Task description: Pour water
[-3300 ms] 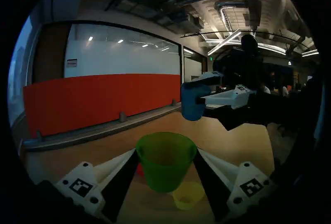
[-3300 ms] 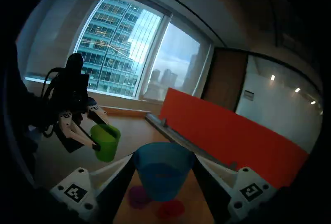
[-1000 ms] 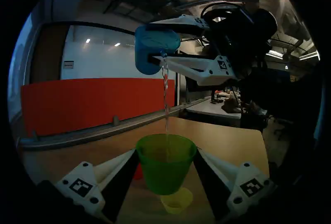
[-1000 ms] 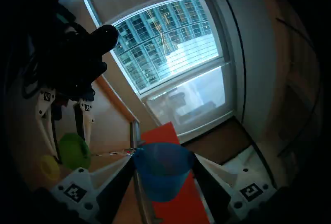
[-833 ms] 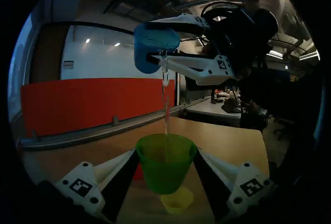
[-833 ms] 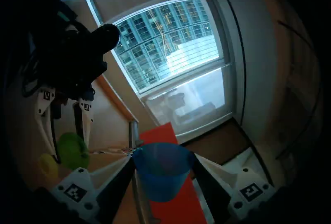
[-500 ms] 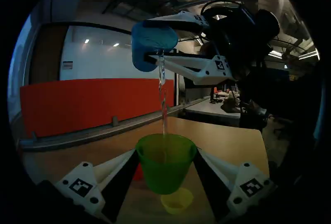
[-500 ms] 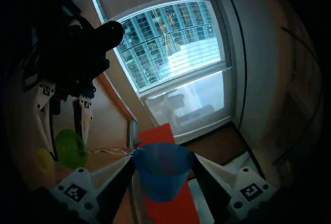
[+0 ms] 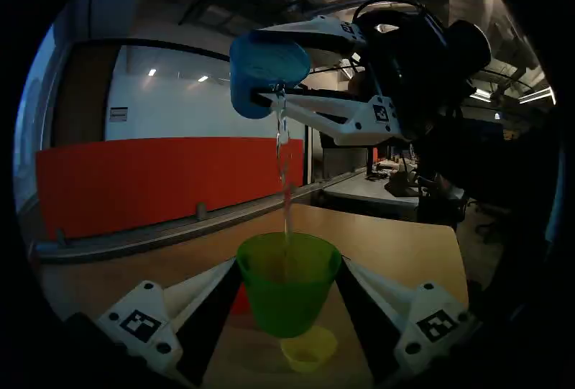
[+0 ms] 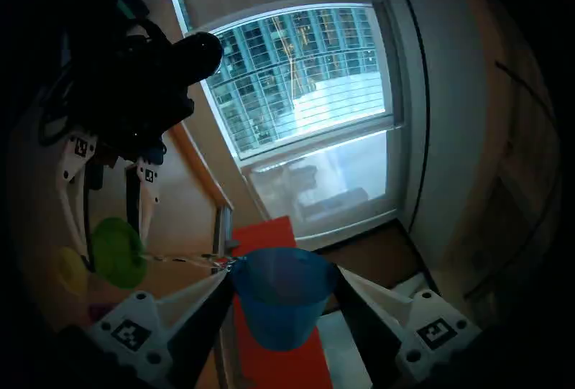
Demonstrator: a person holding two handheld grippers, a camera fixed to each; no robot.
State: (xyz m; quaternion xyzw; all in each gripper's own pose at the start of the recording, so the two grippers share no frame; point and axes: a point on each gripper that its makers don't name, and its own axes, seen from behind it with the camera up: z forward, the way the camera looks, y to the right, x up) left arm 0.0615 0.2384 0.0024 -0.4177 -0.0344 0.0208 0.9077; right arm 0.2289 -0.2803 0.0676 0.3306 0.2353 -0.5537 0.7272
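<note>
So the left hand-held gripper [image 9: 287, 282] had its two fingers closed partway around a green cup [image 9: 287, 295], one finger pressed on each side, holding it upright and clear of the wooden desk [image 9: 402, 245]. Up above and a bit to the left in the left gripper view, the right hand-held gripper [image 9: 259, 69] was clamped on a blue cup [image 9: 260, 76] the same way, fingers squeezing both sides, with the cup tipped well over so its mouth faced down toward the green one. A thin stream of water [image 9: 282, 173] ran from the blue cup's lip straight down into the open top of the green cup. In the right gripper view the whole scene looked rolled sideways, so the stream crossed from the blue cup's rim over to the green cup at the left. A small yellow cup [image 9: 309, 349] sat on the desk just below the green cup, not touching it. A long red panel [image 9: 165, 173] ran along the far edge of the desk, and a big window [image 10: 309, 94] with tall buildings outside sat behind the blue cup.
</note>
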